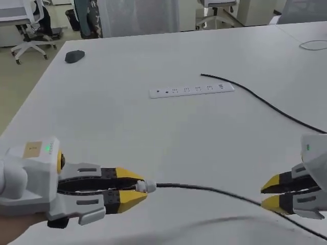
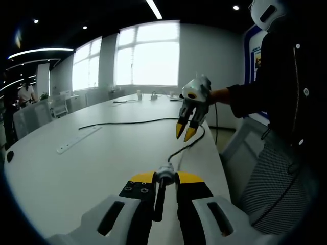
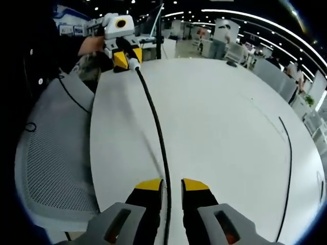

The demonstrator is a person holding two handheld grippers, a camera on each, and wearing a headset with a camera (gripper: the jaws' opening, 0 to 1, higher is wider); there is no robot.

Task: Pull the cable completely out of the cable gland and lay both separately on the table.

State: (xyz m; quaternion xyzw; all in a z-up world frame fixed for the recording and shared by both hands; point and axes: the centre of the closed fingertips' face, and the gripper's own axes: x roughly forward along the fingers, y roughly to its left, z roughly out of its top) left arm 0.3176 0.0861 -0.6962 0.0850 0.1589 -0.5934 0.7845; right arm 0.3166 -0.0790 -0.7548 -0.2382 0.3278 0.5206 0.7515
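Currently: left gripper [image 1: 142, 188] is clamped on the small white plastic cable gland [image 2: 164, 174], yellow jaw tips closed on its body, apparently held just off the smooth white table [image 1: 127, 127]. The thin black cable [image 1: 204, 189] leaves the gland and runs nearly straight away from it, long axis along the near table edge, to the right gripper [image 1: 262, 197]. It passes between the right jaws, which stand apart around it, not pinching.

Judgement: the right gripper should close on the cable and draw directly away from the gland, along that axis.

Beyond the gland, well apart: long white power strip [image 1: 191, 90], its black lead [image 1: 265, 104], dark computer mouse [image 1: 75, 56].
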